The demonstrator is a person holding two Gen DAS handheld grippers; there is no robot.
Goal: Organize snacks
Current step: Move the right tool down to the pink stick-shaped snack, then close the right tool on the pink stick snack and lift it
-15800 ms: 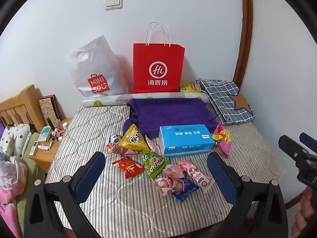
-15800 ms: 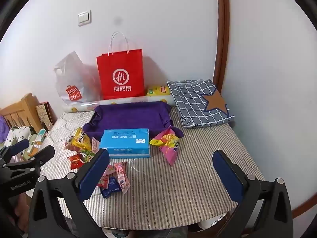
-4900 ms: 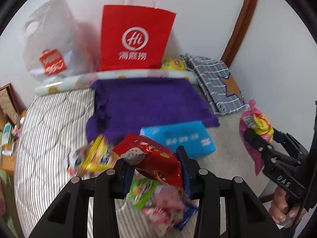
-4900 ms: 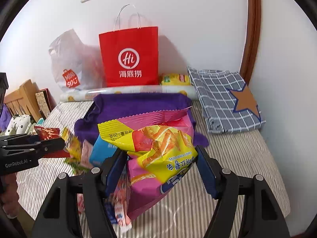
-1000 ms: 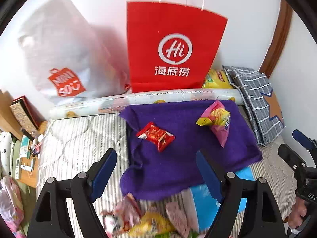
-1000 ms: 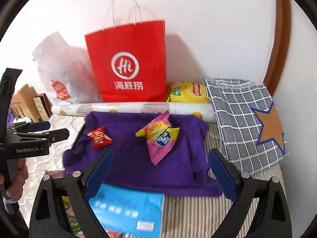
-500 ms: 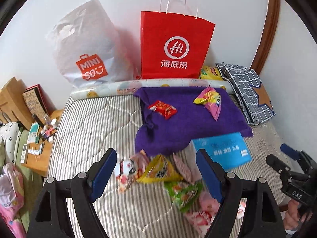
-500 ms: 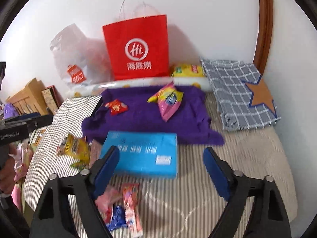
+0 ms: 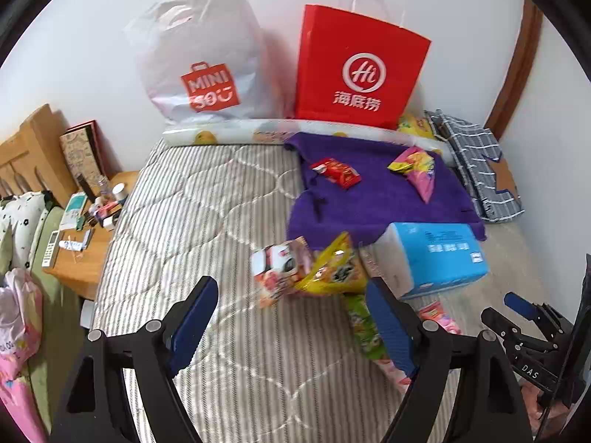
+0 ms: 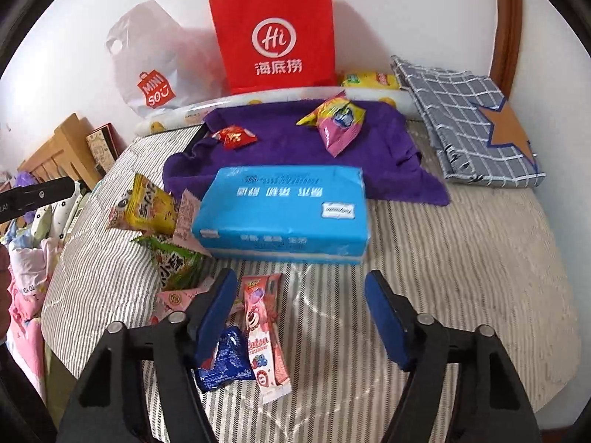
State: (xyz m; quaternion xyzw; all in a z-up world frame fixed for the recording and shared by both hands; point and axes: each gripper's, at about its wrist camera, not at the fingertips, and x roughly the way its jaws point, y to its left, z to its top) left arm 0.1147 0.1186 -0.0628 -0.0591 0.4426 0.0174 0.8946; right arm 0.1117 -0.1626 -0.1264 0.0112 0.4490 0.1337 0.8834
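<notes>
Left gripper [image 9: 288, 317]: jaws apart, nothing between the pads, poised over the striped bedcover [image 9: 207, 214] just short of a yellow snack bag [image 9: 328, 269] and a pink-and-white packet [image 9: 277, 265] lying against it.

Right gripper [image 10: 299, 313]: jaws have just been closing, yet the pads grip nothing – a long pink wafer packet [image 10: 264, 336] lies on the cover between them, close by the left finger; a small blue packet [image 10: 221, 365] sits partly under that finger.

Loose snacks, front of bed: green bag [image 10: 173, 258] and pink sachet [image 10: 173, 299], left of the right gripper.

Blue tissue pack [image 10: 284, 210]: flat, beyond the right gripper, its far edge at the purple cloth [image 10: 288, 147].

On the purple cloth – small red packet [image 10: 234, 136] at left, pink-and-yellow bag [image 10: 338, 122] at right, well apart.

Back row against the wall: white shopping bag [image 10: 147, 66], red paper bag [image 10: 275, 33], yellow packet [image 10: 369, 79], a printed roll [image 10: 207, 107] lying in front.

Checked grey fabric with a brown star [image 10: 476, 122]: right of the cloth.
</notes>
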